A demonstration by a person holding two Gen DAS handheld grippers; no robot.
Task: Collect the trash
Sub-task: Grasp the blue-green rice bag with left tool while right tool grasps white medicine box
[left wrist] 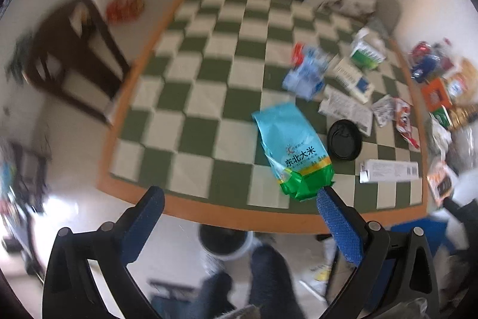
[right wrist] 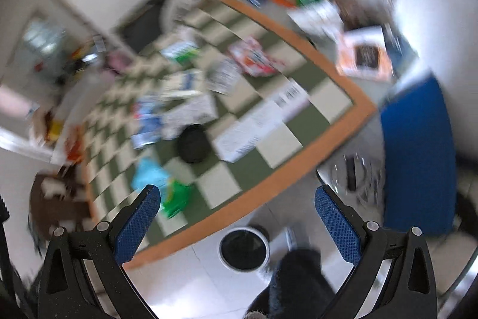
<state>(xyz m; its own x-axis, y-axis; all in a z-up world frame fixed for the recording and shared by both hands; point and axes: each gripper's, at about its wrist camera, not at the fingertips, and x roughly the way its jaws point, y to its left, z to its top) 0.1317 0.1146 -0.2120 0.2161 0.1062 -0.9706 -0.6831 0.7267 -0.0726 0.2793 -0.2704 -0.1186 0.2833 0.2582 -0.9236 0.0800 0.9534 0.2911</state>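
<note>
While both pairs of tongs hang empty above the near edge of the bench (left wrist: 209, 217), the work looks to be at the reaching step, with nothing yet picked up. The left tongs (left wrist: 239, 199) stand wide apart, gripping nothing; the right tongs (right wrist: 237, 198) are likewise spread and empty. Below them on the floor, just beside the person's leg, sits a round bin (right wrist: 243, 248) with a dark inside, likely where the trash is meant to go. Nearest on the checked cloth lies the teal and green rice bag (left wrist: 294, 150), its green end close to the tip of the left tongs' right finger; whether they touch I cannot tell. Just beyond it rests a black lid (left wrist: 345, 144), and beside that a long white box (left wrist: 388, 171). Farther back lie crumpled wrappers, cartons and papers, blurred. Next, I judge, the left tongs should come down around the bag's green end, close on it, then carry it to the bin.
</note>
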